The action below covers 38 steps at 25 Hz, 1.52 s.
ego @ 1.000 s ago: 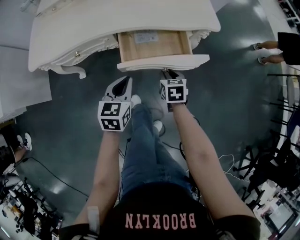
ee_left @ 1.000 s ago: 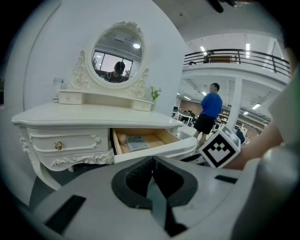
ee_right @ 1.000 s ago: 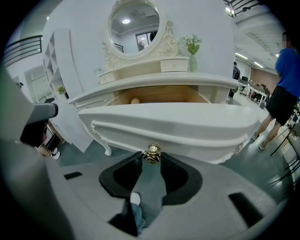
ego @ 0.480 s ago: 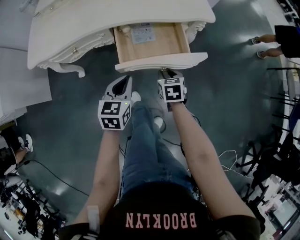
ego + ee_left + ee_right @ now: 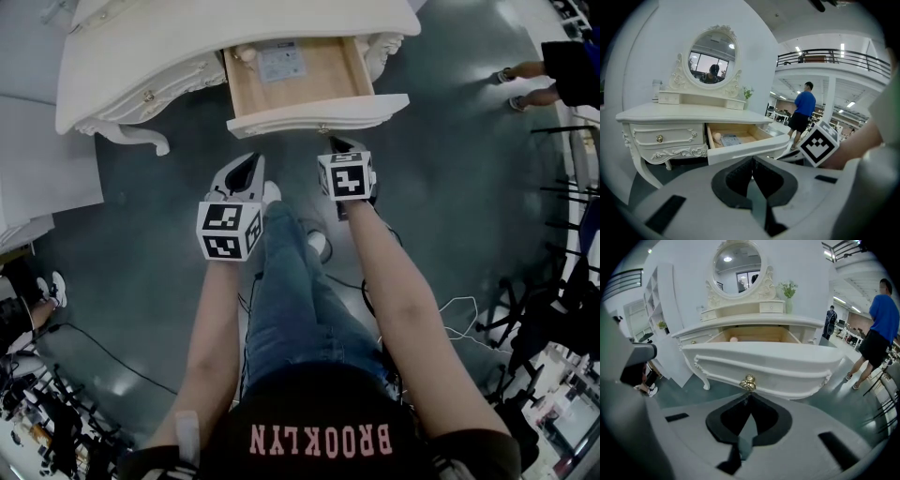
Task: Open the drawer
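The white dressing table (image 5: 141, 84) has its middle drawer (image 5: 319, 111) pulled out, showing a wooden inside with a leaflet (image 5: 281, 64) and a small pale ball (image 5: 246, 53). The drawer's brass knob (image 5: 748, 382) sits on its curved front. My right gripper (image 5: 339, 142) is shut with nothing in it; its tips (image 5: 748, 399) are just below the knob and apart from it. My left gripper (image 5: 246, 161) hangs further back on the left, also shut and empty, pointing at the drawer (image 5: 740, 140).
A second, closed drawer with a knob (image 5: 659, 138) lies left of the open one. An oval mirror (image 5: 712, 61) tops the table. A person in a blue shirt (image 5: 876, 329) stands at the right. Cables (image 5: 450, 319) trail on the floor by my legs.
The drawer has come a little further out. My right gripper, which was at the drawer front, now stands back from it with a gap. Both hands drew back slightly.
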Tool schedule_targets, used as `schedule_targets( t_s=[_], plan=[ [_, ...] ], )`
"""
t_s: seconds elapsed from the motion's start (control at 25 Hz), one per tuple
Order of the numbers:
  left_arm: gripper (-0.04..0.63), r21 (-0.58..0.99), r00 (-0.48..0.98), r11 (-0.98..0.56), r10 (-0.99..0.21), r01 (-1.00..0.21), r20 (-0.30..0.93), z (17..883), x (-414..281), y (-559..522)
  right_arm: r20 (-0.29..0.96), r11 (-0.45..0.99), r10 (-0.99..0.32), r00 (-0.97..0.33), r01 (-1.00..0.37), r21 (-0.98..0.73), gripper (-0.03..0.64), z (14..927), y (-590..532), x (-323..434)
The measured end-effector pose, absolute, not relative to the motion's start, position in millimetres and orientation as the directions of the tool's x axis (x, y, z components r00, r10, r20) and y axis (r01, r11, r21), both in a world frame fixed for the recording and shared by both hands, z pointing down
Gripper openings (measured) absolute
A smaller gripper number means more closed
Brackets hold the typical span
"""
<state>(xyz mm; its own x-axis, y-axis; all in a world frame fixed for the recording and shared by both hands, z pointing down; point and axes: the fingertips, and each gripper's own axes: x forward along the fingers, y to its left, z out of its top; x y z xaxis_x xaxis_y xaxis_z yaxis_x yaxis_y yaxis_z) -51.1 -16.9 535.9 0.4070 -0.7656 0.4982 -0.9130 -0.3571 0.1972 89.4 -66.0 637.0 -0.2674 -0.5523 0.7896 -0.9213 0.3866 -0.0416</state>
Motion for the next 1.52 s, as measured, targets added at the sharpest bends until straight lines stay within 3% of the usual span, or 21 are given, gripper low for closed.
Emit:
schedule_targets(
  t_s=[1.52],
  plan=[
    [0.005, 0.108, 0.397, -0.382, -0.877, -0.918, 0.271, 379.1, -48.5, -2.2, 0.523, 0.481, -0.744, -0.417, -0.877, -0.015, -0.003, 424.1, -12.9, 128.5]
  ],
)
